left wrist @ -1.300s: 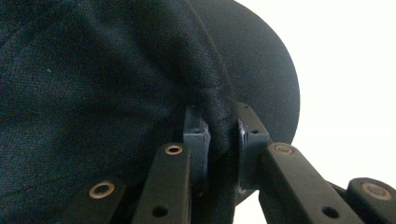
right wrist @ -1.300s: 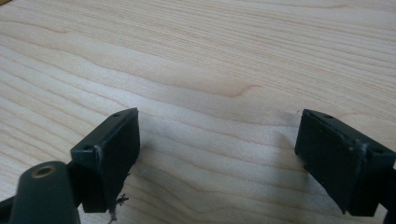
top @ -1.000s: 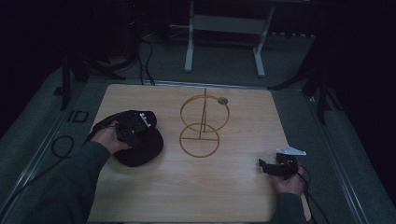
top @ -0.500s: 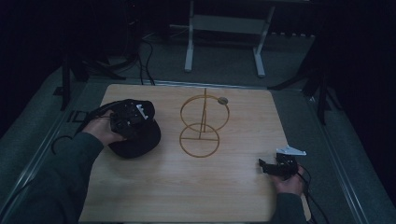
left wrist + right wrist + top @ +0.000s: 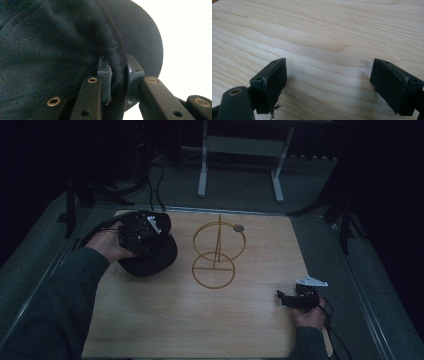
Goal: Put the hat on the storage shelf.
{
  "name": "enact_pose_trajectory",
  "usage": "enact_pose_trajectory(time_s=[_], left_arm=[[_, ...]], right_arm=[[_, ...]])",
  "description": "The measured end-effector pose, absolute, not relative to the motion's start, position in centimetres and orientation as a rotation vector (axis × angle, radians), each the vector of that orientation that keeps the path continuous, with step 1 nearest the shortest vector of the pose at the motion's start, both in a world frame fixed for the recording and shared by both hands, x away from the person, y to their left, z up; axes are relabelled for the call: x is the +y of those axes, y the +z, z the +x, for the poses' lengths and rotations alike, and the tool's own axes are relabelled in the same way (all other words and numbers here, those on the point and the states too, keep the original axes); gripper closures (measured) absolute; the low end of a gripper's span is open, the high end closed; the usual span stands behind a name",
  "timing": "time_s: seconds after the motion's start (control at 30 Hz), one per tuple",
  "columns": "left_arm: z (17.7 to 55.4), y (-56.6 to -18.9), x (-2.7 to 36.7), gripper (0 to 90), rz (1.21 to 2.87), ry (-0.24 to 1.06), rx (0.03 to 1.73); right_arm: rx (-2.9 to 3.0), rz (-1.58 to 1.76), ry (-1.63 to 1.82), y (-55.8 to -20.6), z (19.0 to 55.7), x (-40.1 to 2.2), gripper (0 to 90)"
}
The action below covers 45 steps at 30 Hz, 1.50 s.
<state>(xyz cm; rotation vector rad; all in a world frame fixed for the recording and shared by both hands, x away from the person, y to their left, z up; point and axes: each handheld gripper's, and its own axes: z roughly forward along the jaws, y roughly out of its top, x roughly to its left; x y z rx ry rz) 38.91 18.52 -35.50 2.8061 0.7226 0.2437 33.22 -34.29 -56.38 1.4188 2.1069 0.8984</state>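
Black cap (image 5: pixel 150 257) is hanging near the left edge of the worktop (image 5: pixel 165 320), toward the far left corner, gripped by the left hand-held gripper (image 5: pixel 142 232). In the left gripper view the two pads (image 5: pixel 105 75) are pinching a fold of the cap's dark fabric (image 5: pixel 50 45) where crown meets brim, jaws nearly closed on it. Whether the cap's underside is touching the worktop cannot be told from the high view. The right hand-held gripper (image 5: pixel 290 299) is resting low at the near right corner of the worktop, jaws standing wide apart with bare wood grain (image 5: pixel 327 50) between them, holding nothing. A gold wire stand (image 5: pixel 217 252) is standing at the middle of the worktop, just beside the cap and apart from it.
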Motion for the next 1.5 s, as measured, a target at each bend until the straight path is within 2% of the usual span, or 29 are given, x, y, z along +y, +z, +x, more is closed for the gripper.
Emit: enact_pose_trajectory(time_s=[0.47,1.5], left_arm=[[39.5,-32.7,18.0,77.2,2.791,0.292,0.674],[39.9,-29.1,18.0,77.0,2.767,0.311,0.578]], right_arm=[[2.107,1.418,0.898,-56.4,33.2,-34.3,14.0],[2.107,1.418,0.899,-56.4,33.2,-34.3,14.0]])
